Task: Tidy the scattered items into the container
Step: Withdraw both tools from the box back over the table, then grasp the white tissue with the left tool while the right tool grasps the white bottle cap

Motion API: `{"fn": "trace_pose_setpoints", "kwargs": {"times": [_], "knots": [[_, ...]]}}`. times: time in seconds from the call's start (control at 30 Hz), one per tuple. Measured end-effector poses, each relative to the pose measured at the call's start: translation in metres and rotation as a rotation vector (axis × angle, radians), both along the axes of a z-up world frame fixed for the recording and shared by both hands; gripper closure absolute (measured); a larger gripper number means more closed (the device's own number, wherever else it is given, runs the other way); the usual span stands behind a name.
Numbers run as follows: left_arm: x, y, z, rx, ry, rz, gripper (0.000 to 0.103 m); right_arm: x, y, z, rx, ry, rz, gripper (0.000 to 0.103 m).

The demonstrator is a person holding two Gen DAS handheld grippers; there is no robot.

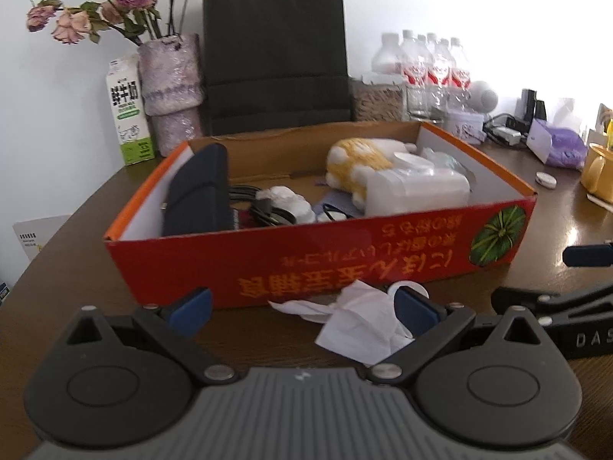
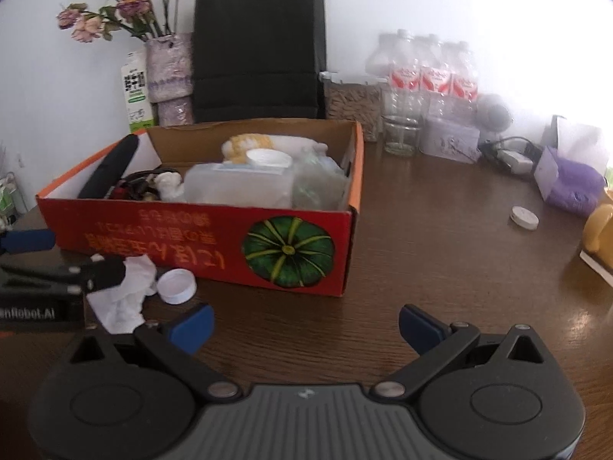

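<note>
While both jaws stand spread | crumpled tissue between left gripper tips | right gripper empty.

The box is red outside with yellow lettering, a dark green pumpkin with pale green stripes, an orange rim and a plain brown inside. In it lie a yellow-and-white soft toy and a navy case. The tissue and cap are white. The counter is dark brown woodgrain. Fingers are blue on black. Behind stand a black bag and faded pink flowers.
</note>
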State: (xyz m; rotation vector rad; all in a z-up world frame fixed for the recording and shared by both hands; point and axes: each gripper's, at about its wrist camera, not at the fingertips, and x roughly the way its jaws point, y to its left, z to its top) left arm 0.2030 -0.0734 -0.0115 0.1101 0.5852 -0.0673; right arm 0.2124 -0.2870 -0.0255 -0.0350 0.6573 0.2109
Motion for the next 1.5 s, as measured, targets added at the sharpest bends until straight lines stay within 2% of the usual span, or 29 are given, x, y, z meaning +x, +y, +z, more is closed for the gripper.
{"fn": "trace_pose_setpoints", "kwargs": {"times": [0.1, 0.2, 0.23, 0.3, 0.57, 0.63, 0.77, 1.2, 1.5], "knots": [[0.002, -0.004, -0.005, 0.009, 0.007, -0.006, 0.004, 0.003, -0.003, -0.004, 0.008, 0.0, -0.019, 0.0], [0.004, -0.004, -0.01, -0.002, 0.021, -0.018, 0.018, 0.005, -0.004, -0.009, 0.015, 0.013, -0.021, 0.0], [0.004, -0.002, -0.011, -0.013, 0.027, -0.023, 0.025, 0.005, -0.004, -0.01, 0.015, 0.016, -0.021, 0.0], [0.005, 0.0, -0.012, -0.045, 0.038, -0.036, 0.032, 0.005, -0.003, -0.011, 0.011, 0.015, -0.02, 0.0], [0.003, 0.002, -0.013, -0.113, 0.051, -0.106, 0.081, 0.007, -0.005, -0.011, 0.037, 0.017, -0.039, 0.0], [0.002, 0.0, -0.012, -0.104, 0.046, -0.117, 0.085, 0.007, -0.006, -0.011, 0.038, 0.017, -0.045, 0.0], [-0.001, -0.001, -0.011, -0.104, 0.034, -0.121, 0.088, 0.007, -0.005, -0.011, 0.036, 0.013, -0.048, 0.0], [-0.021, 0.019, 0.012, -0.15, -0.031, -0.121, 0.089, 0.006, -0.001, -0.01, 0.026, 0.0, -0.055, 0.0], [-0.029, 0.048, 0.018, -0.13, -0.048, -0.071, 0.089, -0.002, 0.035, -0.004, 0.022, -0.02, 0.029, 0.0]]}}
